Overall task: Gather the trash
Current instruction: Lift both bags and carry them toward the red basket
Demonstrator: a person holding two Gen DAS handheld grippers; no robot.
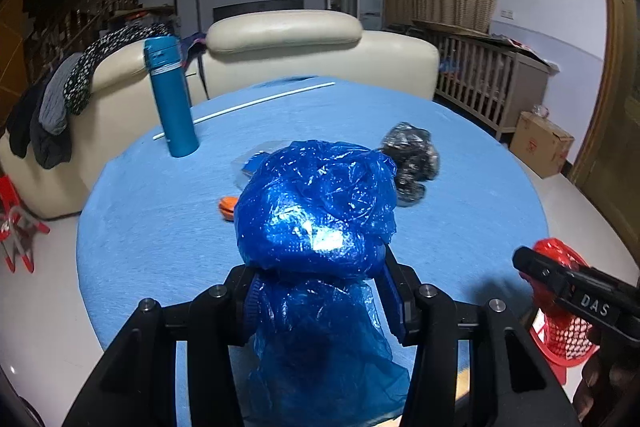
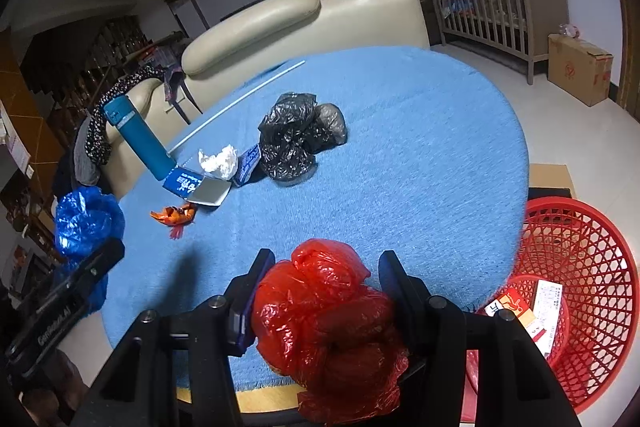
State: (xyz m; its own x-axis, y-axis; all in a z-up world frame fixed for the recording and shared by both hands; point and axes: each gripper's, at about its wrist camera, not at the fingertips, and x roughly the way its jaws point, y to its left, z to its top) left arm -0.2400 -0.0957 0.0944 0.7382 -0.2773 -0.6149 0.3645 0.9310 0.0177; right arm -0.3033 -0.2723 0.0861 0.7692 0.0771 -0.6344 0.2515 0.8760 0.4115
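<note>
Clutching a blue bag (image 1: 316, 211), the left gripper (image 1: 320, 291) hovers; the right gripper (image 2: 320, 291) squeezes a red bag (image 2: 324, 323). Basket (image 2: 592, 251) lower right holds cartons only; black bag (image 2: 296, 143), tissue (image 2: 218, 161) and wrappers (image 2: 176, 215) wait mid-frame.

dim indoor light, glare on blue plastic bag (image 1: 316, 211), fisheye-dark corners

3 plastic bags (image 2: 298, 143), 1 bottle (image 2: 138, 141), 1 basket (image 2: 580, 267), 1 tissue (image 2: 219, 161), 2 wrappers (image 2: 176, 215).
</note>
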